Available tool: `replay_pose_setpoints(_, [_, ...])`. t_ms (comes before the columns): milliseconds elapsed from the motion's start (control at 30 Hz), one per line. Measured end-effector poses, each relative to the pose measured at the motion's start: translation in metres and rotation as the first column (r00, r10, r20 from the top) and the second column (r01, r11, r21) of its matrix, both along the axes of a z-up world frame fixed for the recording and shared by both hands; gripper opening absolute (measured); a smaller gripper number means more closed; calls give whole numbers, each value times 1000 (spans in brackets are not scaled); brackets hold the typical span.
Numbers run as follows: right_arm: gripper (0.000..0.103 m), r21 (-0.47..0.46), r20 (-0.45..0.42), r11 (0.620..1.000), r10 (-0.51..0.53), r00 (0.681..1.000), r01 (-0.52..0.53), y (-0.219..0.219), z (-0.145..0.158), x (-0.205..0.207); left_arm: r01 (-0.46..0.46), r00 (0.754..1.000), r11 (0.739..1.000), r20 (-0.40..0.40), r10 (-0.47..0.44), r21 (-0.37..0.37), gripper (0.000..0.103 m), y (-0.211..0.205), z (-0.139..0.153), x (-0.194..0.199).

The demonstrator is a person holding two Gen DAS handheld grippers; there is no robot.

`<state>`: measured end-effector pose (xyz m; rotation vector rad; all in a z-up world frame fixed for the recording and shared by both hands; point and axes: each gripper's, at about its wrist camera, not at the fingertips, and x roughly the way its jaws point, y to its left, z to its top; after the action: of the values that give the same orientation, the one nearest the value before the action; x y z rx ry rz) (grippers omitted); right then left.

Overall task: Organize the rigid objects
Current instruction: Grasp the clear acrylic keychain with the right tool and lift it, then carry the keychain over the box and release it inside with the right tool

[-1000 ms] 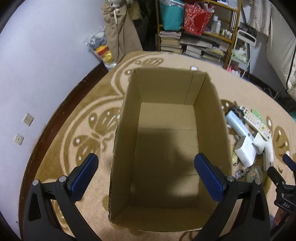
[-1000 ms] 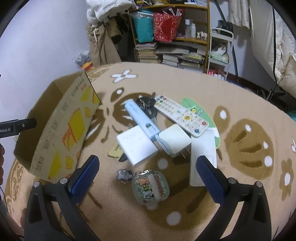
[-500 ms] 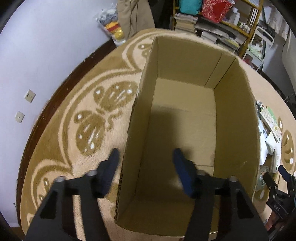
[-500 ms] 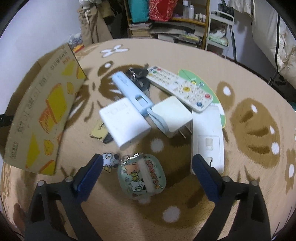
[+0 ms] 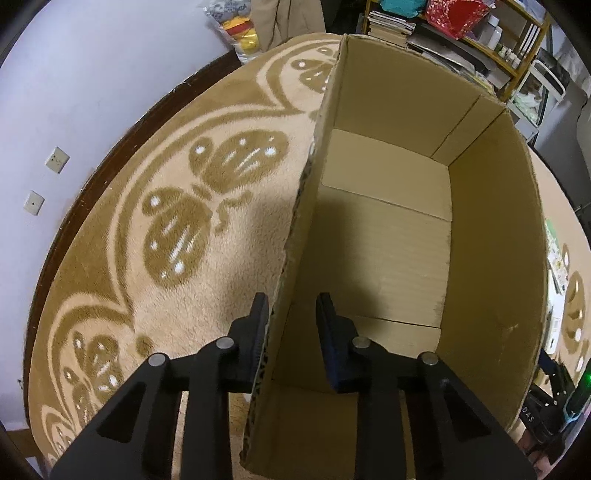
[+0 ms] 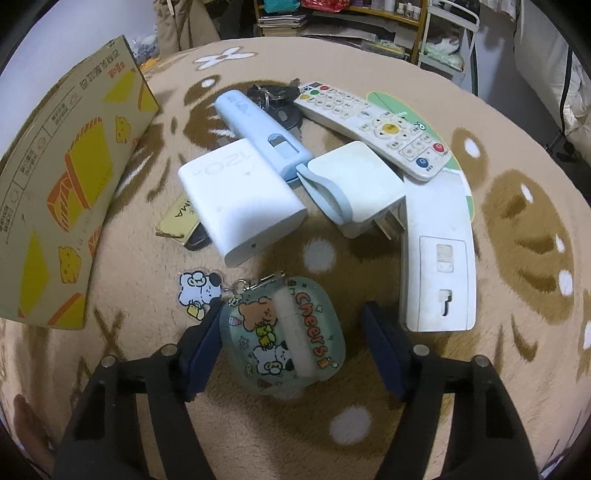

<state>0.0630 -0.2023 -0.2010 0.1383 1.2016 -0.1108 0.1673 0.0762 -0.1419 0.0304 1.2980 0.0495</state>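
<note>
An open, empty cardboard box stands on the patterned rug; its printed outer wall shows at the left of the right wrist view. My left gripper straddles the box's left wall, one finger outside, one inside, nearly closed on it. My right gripper is open around a clear green cartoon case with a keychain charm. Beyond lie a white charger, a light blue device, a white plug adapter, a buttoned remote and a plain white remote.
Dark keys and a green card lie behind the pile; a gold card sticks out from under the charger. Shelves with books and bags stand behind. A white wall borders the rug on the left.
My left gripper moved left onto the box's left wall and narrowed around it. My right gripper dropped toward the green case and narrowed, now flanking it.
</note>
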Motion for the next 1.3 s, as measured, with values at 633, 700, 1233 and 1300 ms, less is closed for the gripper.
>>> replay_pose_setpoints(633, [63, 2, 195, 1000, -2, 981, 1, 3, 53, 2, 6, 1000, 1000, -6, -6, 27, 11, -1, -2, 1])
replay_pose_setpoints(700, [63, 0, 213, 1000, 16, 977, -16, 8, 60, 6, 3, 1000, 1000, -8, -3, 25, 11, 0, -2, 2])
replay_pose_setpoints(1233, [62, -1, 404, 981, 178, 897, -194, 75, 143, 50, 0, 1000, 1000, -4, 0, 25, 12, 1, -3, 1])
replay_pose_setpoints(1300, [62, 7, 422, 978, 187, 887, -210, 83, 153, 57, 0, 1000, 1000, -5, 0, 24, 12, 2, -3, 1])
